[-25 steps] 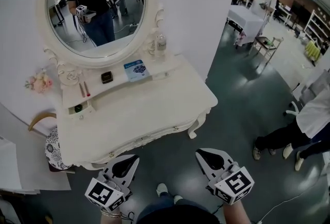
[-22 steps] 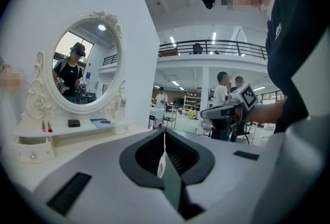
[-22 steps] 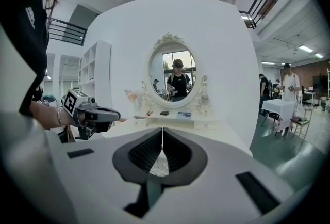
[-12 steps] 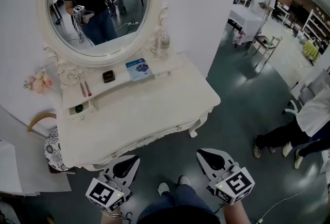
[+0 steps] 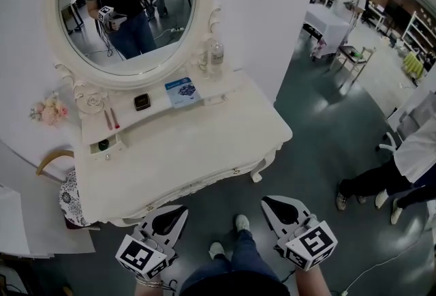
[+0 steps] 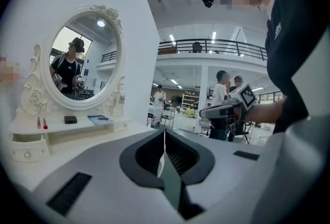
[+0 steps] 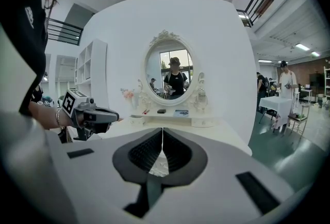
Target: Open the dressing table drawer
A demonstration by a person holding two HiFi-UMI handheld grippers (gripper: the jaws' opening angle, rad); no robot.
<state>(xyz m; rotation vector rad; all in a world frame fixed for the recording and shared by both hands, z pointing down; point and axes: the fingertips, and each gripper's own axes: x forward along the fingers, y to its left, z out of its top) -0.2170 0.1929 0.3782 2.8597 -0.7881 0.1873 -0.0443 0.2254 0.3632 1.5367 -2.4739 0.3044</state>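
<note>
The white dressing table (image 5: 197, 141) with its oval mirror (image 5: 126, 5) stands ahead of me. Its front drawer (image 5: 197, 185) looks closed and carries small knobs (image 5: 235, 170). A little drawer (image 5: 105, 145) under the left of the shelf shows a dark item inside. My left gripper (image 5: 182, 209) is shut and holds nothing, its tip just short of the table's front left edge. To its right, my right gripper (image 5: 266, 201) is likewise shut and holds nothing, over the floor off the front right corner. The left gripper view shows closed jaws (image 6: 164, 132) beside the tabletop (image 6: 77, 140). The right gripper view shows closed jaws (image 7: 163, 132) facing the table (image 7: 206, 130).
On the shelf sit a bottle (image 5: 216, 52), a blue booklet (image 5: 182, 91) and a small black box (image 5: 142, 101). Flowers (image 5: 49, 110) and a chair (image 5: 65, 185) stand at the left. A person's legs (image 5: 381, 182) are at the right. My shoes (image 5: 242, 223) are between the grippers.
My feet have stepped forward towards the table. Both grippers stay shut and have hardly moved.
</note>
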